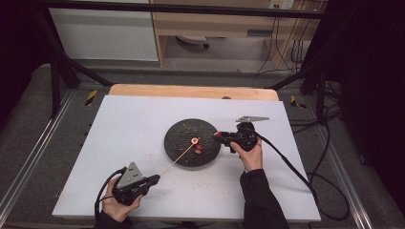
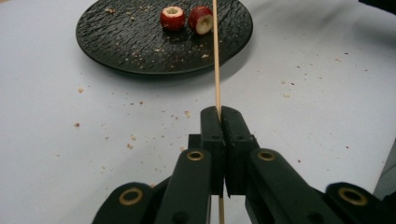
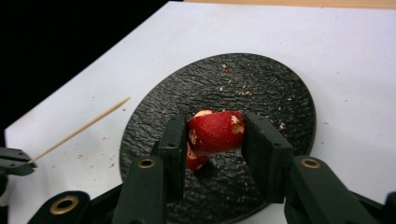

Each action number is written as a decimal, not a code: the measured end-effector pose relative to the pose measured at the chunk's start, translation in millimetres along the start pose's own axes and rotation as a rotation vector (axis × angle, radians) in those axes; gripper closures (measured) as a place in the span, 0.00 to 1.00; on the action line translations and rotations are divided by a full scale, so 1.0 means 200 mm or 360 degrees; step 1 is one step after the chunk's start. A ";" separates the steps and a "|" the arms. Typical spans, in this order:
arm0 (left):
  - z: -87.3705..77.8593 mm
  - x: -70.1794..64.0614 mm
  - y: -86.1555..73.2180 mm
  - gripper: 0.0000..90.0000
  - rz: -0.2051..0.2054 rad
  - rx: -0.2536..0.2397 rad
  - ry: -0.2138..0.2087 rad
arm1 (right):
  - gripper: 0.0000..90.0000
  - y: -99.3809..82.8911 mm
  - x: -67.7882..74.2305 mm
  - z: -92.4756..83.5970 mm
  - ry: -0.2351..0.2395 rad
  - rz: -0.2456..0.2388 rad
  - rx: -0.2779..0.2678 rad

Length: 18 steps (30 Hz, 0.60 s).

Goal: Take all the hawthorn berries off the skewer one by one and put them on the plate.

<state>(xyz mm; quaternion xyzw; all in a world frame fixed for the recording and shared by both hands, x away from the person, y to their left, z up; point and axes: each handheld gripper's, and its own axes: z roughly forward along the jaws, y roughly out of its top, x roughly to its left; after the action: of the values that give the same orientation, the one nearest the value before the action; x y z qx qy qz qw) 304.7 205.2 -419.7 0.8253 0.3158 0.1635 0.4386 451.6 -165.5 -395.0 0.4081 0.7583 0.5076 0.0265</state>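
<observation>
A: Left gripper [image 2: 219, 114]: clenched on one thin wooden skewer [image 2: 216, 56]. Seen in the high view at the near left of the white table [image 1: 119, 124].

B: Long axis of skewer?

A: Straight out of the jaws, aimed away from the hand toward the black plate [image 2: 116, 51]. In the high view, slanted from near left up to far right, tip over the plate's middle.

B: Right gripper [image 3: 212, 135]?

A: Grasping one red fruit piece [image 3: 215, 130], pinched between both pads, held just above the plate. Seen at the plate's right edge in the high view.

B: Count of fruit pieces?

A: Left gripper view: two red cored pieces [image 2: 172, 18] [image 2: 201, 19] side by side on the far part of the plate, just left of the skewer. Right gripper view: one gripped, another partly hidden below it. One plate, one skewer, crumbs scattered on plate and table.
</observation>
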 end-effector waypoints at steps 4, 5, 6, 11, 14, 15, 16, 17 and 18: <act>0.00 0.02 0.00 0.98 -0.0025 -0.0001 0.0009 | 0.69 0.00 0.00 0.09 -0.0027 0.0005 0.0030; 0.00 0.02 0.00 0.98 -0.0028 -0.0001 0.0010 | 0.69 -0.01 0.00 0.12 -0.0034 -0.0002 0.0037; 0.00 0.02 0.00 0.98 -0.0028 0.0000 0.0009 | 0.69 -0.01 0.00 0.14 -0.0041 -0.0006 0.0040; 0.01 0.02 0.00 0.98 -0.0034 0.0005 0.0015 | 0.69 -0.05 -0.03 0.22 -0.0074 0.0006 0.0078; 0.01 0.02 0.00 0.98 -0.0038 0.0012 0.0017 | 0.69 -0.08 -0.03 0.25 -0.0099 -0.0010 0.0124; 0.01 0.02 0.00 0.98 -0.0039 0.0014 0.0019 | 0.69 -0.09 -0.04 0.27 -0.0107 -0.0023 0.0136; 0.01 0.02 0.00 0.98 -0.0041 0.0014 0.0019 | 0.69 -0.10 -0.04 0.27 -0.0118 -0.0036 0.0150; 0.01 0.02 0.00 0.98 -0.0042 0.0015 0.0020 | 0.68 -0.10 -0.04 0.28 -0.0127 -0.0053 0.0161; 0.01 0.02 0.00 0.98 -0.0044 0.0017 0.0021 | 0.68 -0.11 -0.04 0.29 -0.0134 -0.0058 0.0176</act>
<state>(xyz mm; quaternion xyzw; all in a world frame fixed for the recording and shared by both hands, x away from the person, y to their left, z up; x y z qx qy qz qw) 308.9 206.3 -421.8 0.8221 0.3309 0.1610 0.4344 469.7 -130.6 -443.1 0.4161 0.7906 0.4469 0.0449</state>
